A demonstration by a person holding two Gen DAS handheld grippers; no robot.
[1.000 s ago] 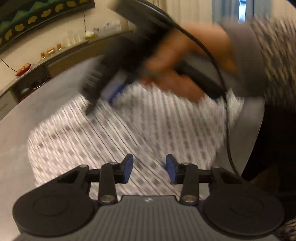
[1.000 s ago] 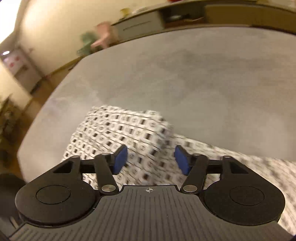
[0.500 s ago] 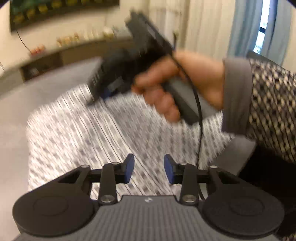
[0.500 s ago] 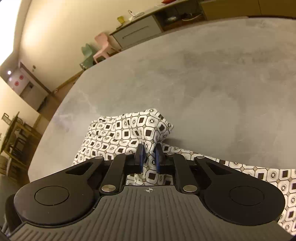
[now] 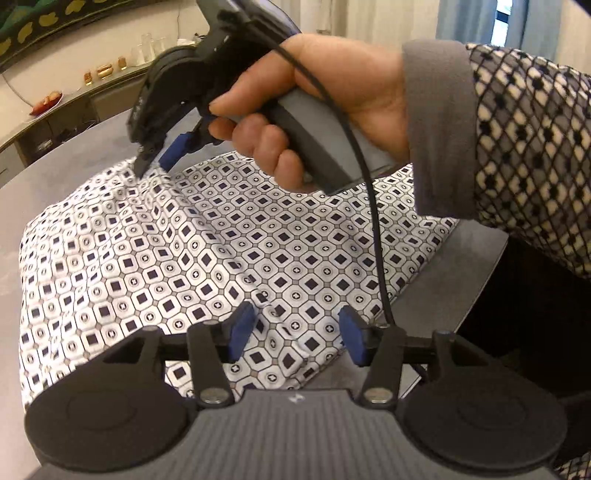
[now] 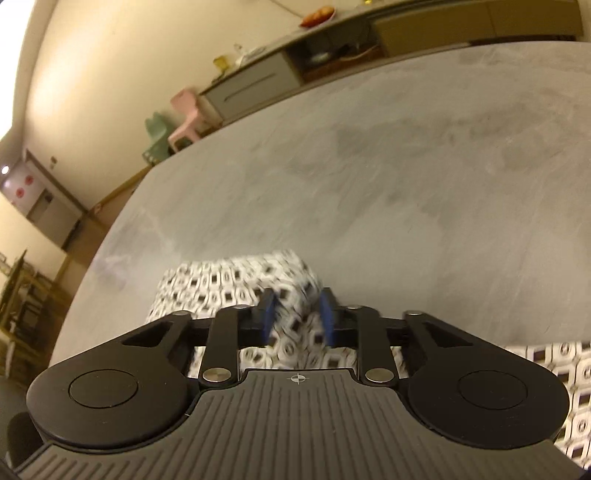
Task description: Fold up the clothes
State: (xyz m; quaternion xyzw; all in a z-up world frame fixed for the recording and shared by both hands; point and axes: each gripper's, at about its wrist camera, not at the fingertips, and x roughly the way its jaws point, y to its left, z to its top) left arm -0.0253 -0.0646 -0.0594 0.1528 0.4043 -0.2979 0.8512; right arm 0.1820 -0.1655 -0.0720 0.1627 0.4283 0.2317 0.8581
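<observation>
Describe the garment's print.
White garment with small dark squares in grey-outlined octagons; clearest in left wrist view.

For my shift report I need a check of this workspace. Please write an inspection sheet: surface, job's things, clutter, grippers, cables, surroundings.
Surface: grey table, mottled.
Job's things: patterned garment spread flat.
Clutter: nothing seen on the table.
Grippers: left gripper open above the garment; right gripper open, its tips at the garment's far edge.
Cables: black cable hangs from the right gripper's handle across the garment.
Surroundings: sideboard, pink chair, curtains.
</observation>
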